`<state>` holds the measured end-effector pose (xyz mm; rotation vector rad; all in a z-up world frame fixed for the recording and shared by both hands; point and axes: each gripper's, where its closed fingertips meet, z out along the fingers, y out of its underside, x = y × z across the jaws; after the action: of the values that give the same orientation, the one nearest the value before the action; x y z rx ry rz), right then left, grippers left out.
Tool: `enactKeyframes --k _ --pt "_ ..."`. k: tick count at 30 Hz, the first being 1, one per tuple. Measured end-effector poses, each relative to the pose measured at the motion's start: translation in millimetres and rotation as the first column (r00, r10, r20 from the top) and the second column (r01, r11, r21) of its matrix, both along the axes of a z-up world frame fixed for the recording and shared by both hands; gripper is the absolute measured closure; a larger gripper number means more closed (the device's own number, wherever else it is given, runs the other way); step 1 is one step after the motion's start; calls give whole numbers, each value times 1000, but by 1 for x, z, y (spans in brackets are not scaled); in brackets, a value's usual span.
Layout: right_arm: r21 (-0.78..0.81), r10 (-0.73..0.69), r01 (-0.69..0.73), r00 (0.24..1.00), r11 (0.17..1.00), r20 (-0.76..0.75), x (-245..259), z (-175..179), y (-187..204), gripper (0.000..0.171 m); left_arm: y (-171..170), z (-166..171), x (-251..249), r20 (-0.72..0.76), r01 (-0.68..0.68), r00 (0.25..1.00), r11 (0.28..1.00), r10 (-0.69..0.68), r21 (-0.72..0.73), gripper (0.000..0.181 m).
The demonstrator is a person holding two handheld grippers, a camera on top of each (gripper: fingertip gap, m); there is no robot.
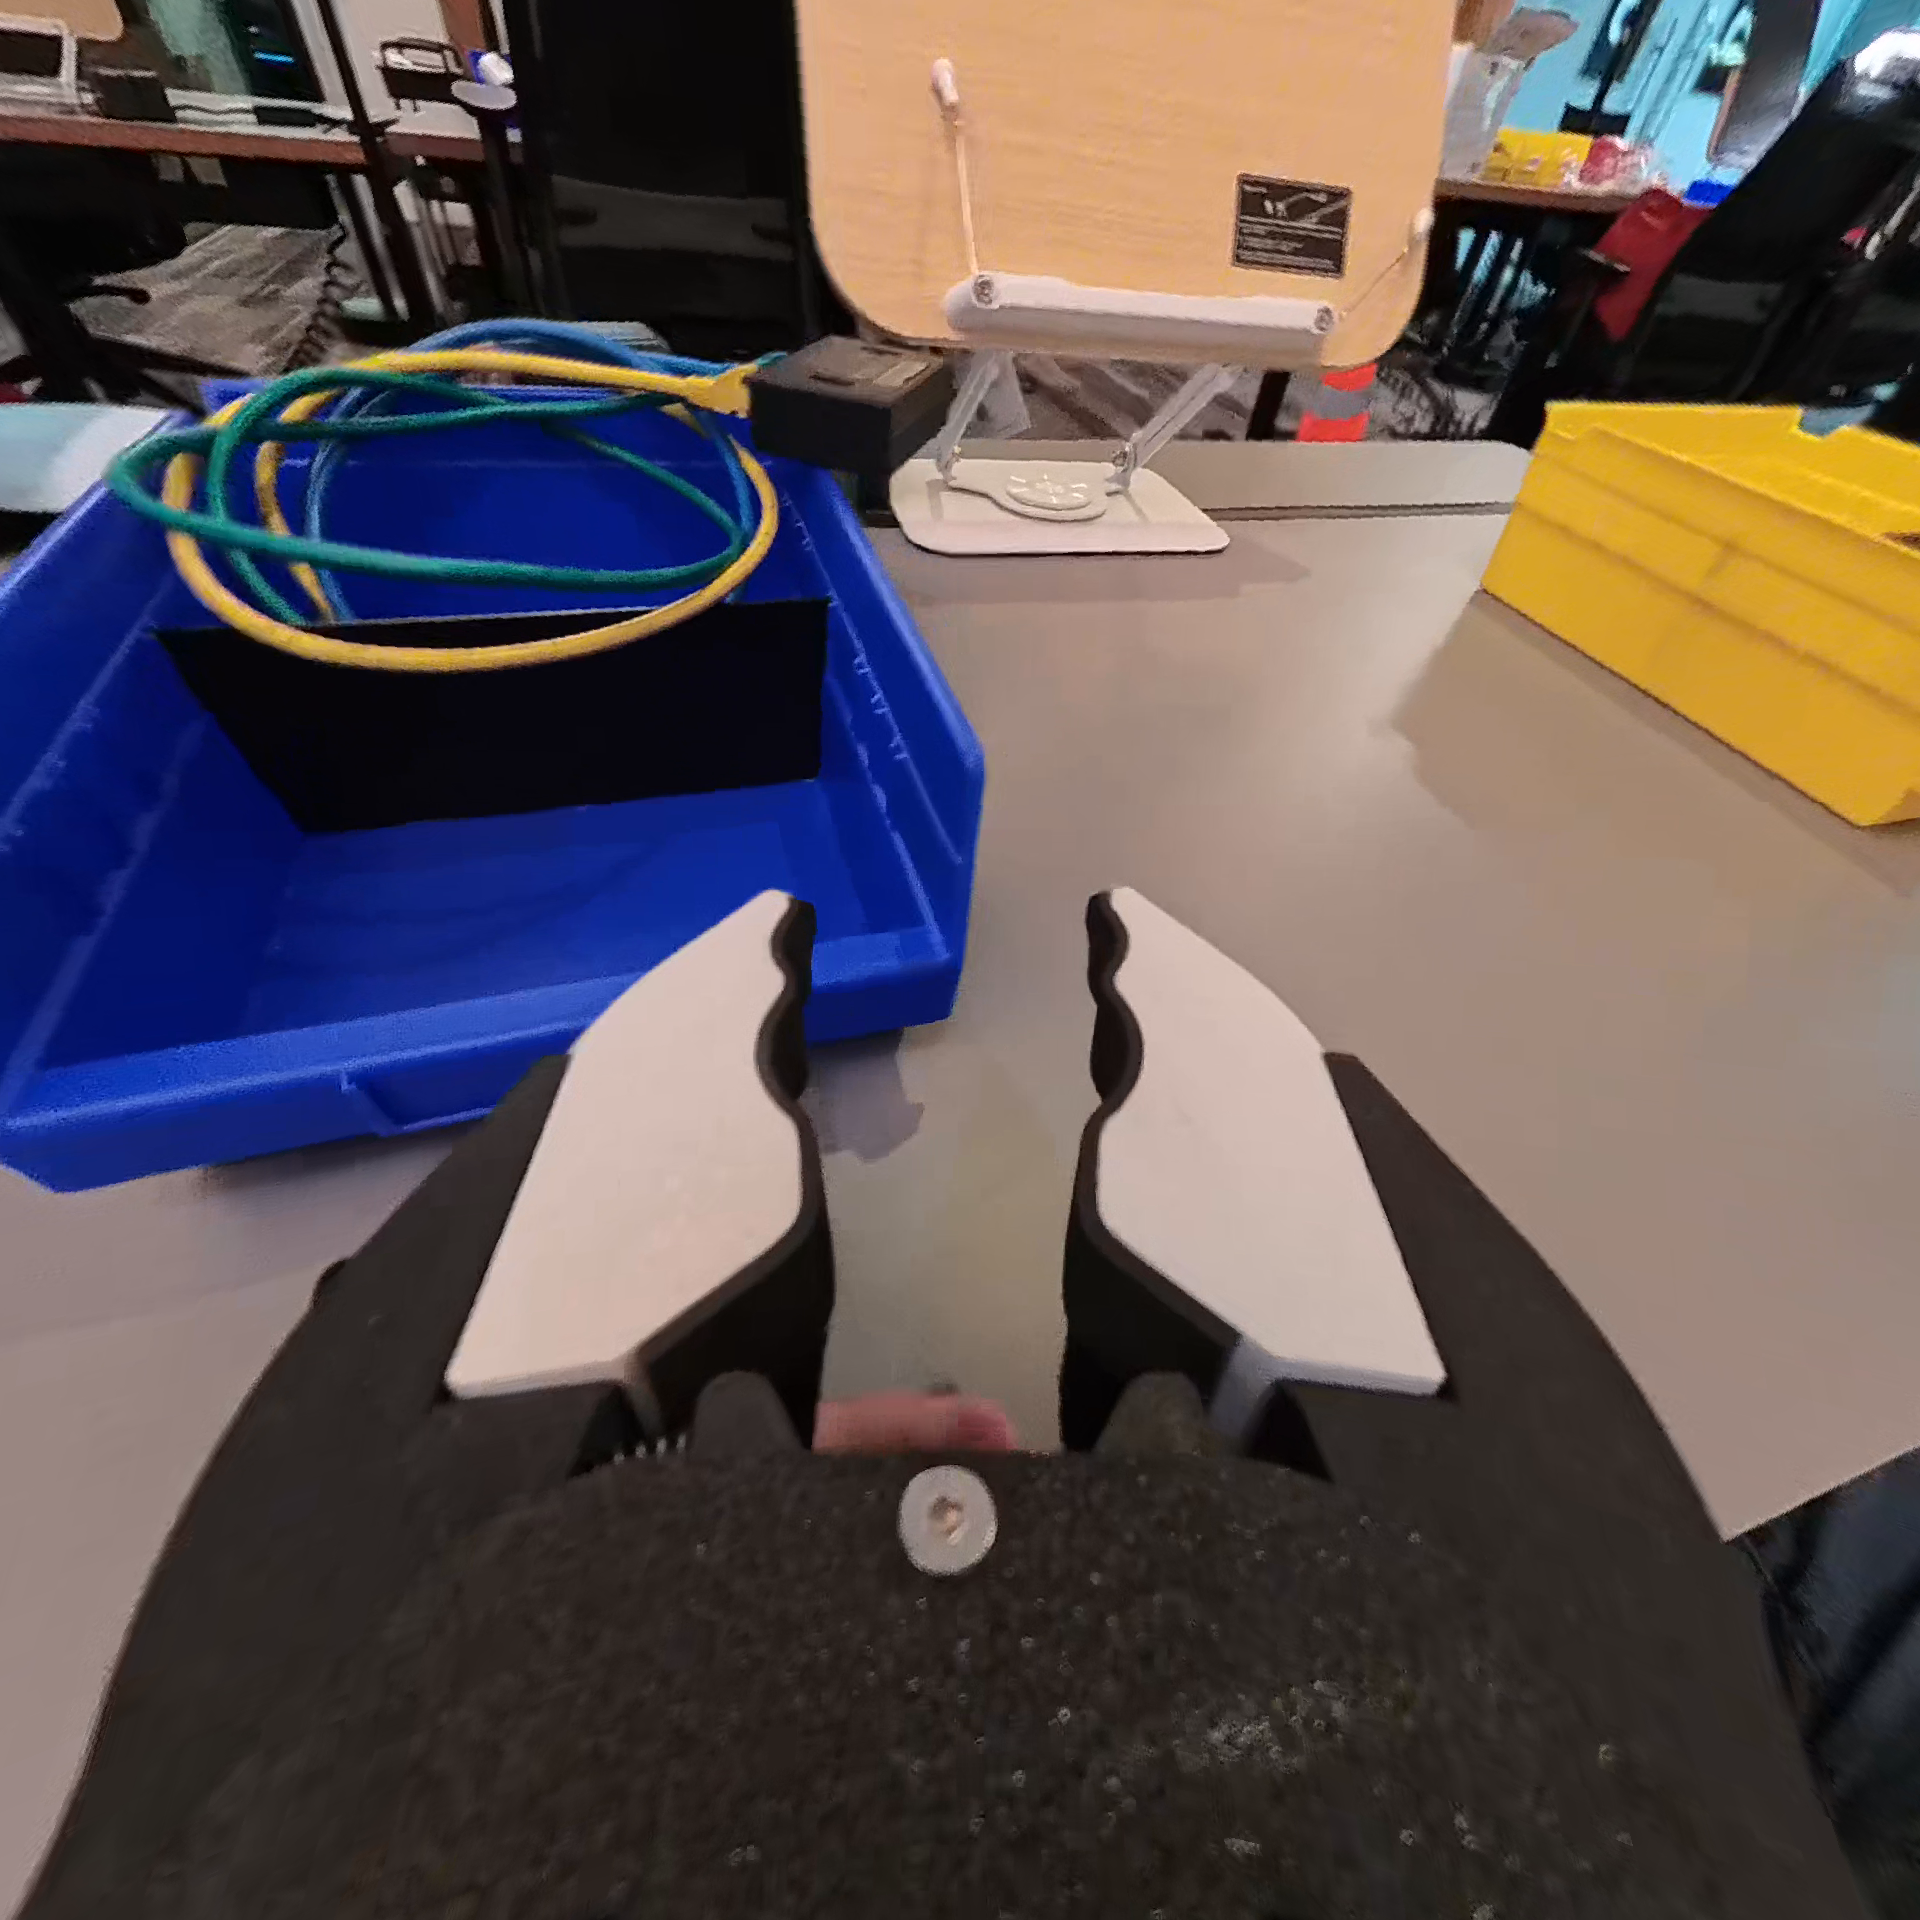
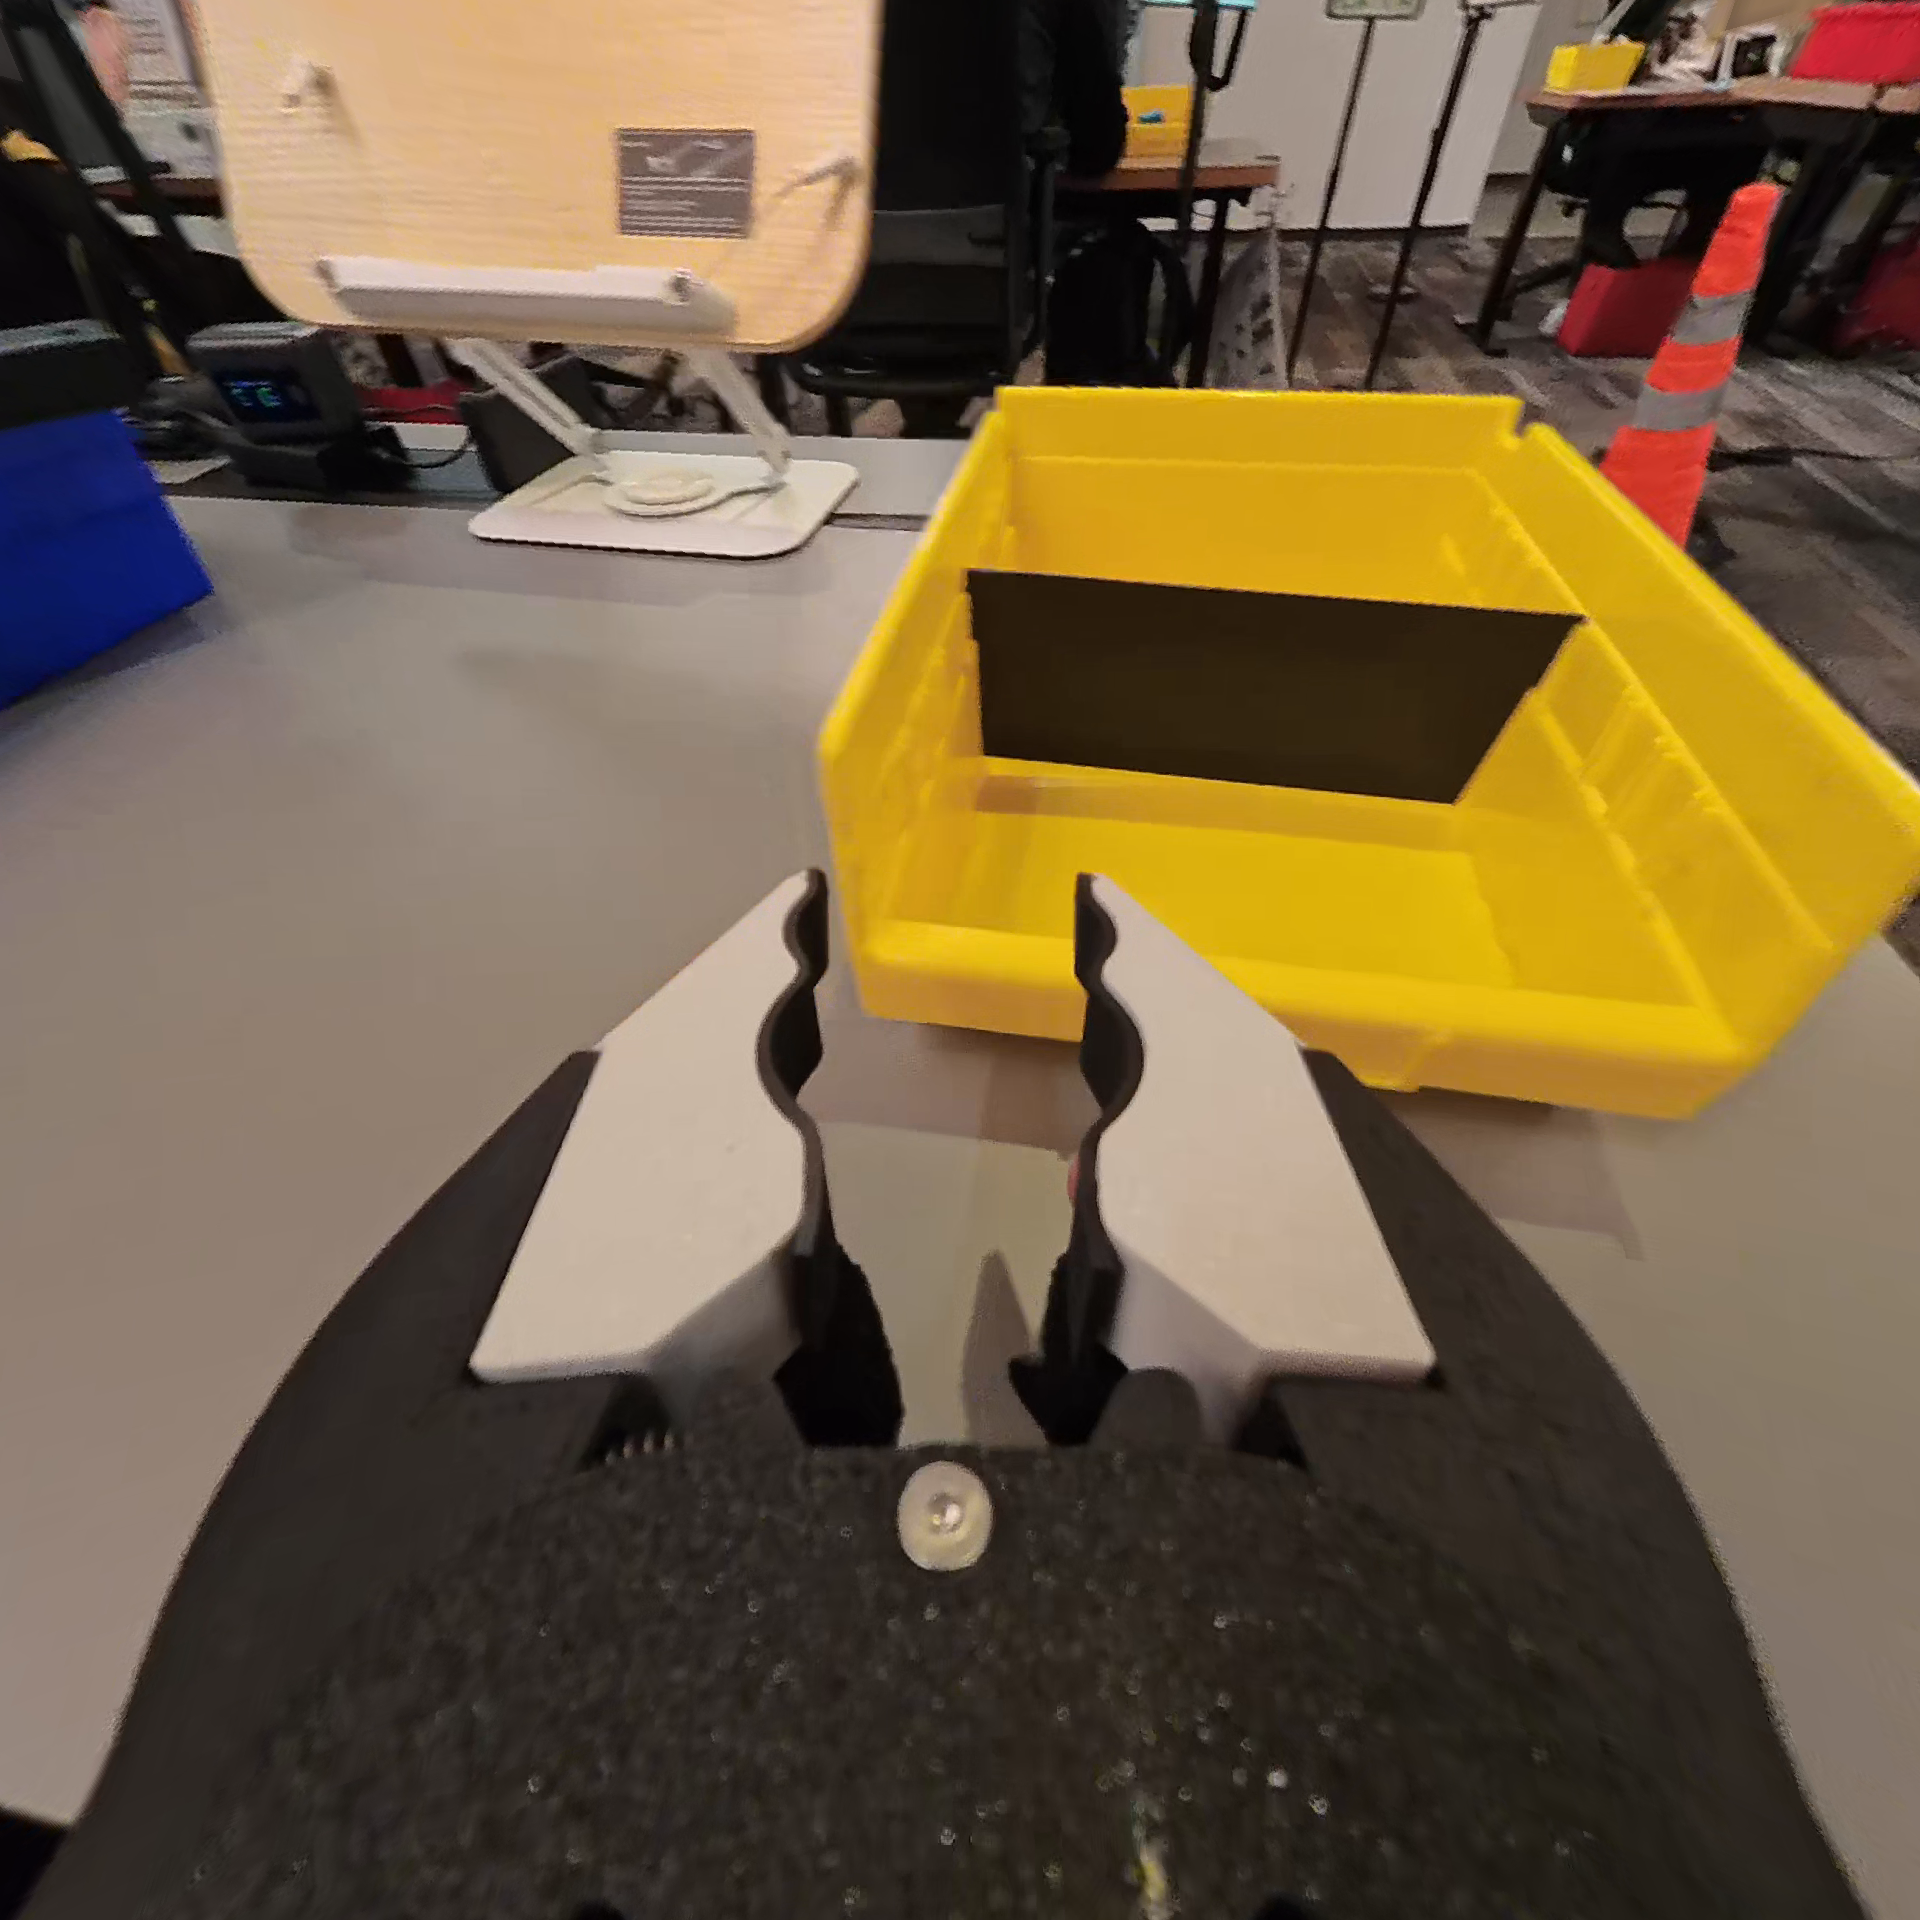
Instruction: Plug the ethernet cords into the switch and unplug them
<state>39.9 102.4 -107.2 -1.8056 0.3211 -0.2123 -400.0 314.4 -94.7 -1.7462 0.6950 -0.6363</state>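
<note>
My grey table (image 1: 1195,831) has a blue bin (image 1: 914,790) sitting on the left, a yellow bin (image 2: 1351,1060) on the right, and a white stand base (image 1: 1049,509) at the far edge between them.

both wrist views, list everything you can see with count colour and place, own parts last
table: 1, grey, under everything
blue bin: 1, blue with a black divider, on the table's left
ethernet cords: about 3, yellow, green and blue, coiled in the blue bin's far compartment
switch: 1, black, at the blue bin's far right corner, cords running to it
yellow bin: 1, yellow with a black divider, on the table's right, nothing seen inside
stand: 1, white base, light wood panel, far middle of the table
traffic cone: 1, orange, on the floor beyond the yellow bin
left gripper: 1, black and grey, jaws apart, holding nothing
right gripper: 1, black and grey, jaws apart, holding nothing
</note>
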Motion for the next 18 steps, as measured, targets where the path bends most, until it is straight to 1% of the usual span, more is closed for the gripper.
enactKeyframes --k 3,4,6,8,10,11,12,14,16,18 --pt "-2 86 -86 995 996 44 -31 1 11 125 -6 11 25 -88 119 989 993 -120 -21 117" --pt "-8 111 -111 991 994 67 -41 -1 15 125 -4 16 31 -123 140 982 990 -142 -25 117" --pt "-50 173 -168 978 984 113 -59 -8 21 124 8 27 43 -194 171 965 985 -175 -37 126" --pt "-89 223 -213 966 973 128 -73 -16 25 124 29 36 58 -251 186 946 977 -206 -103 123" --pt "-110 255 -241 957 964 138 -80 -21 28 124 50 39 80 -304 244 903 945 -303 -217 121" --pt "-116 263 -248 955 962 140 -81 -23 28 124 67 40 89 -361 241 876 939 -320 -247 119" --pt "-119 266 -251 954 961 139 -81 -24 28 124 89 42 96 -435 214 846 945 -307 -249 115" --pt "-119 263 -248 956 961 130 -79 -25 29 124 127 44 113 -547 178 778 943 -310 -281 104" --pt "-116 255 -242 960 963 115 -75 -25 28 124 151 43 133 -587 174 716 911 -378 -375 99" --pt "-113 251 -241 964 964 90 -72 -27 27 124 179 39 145 -642 138 655 899 -398 -416 93"
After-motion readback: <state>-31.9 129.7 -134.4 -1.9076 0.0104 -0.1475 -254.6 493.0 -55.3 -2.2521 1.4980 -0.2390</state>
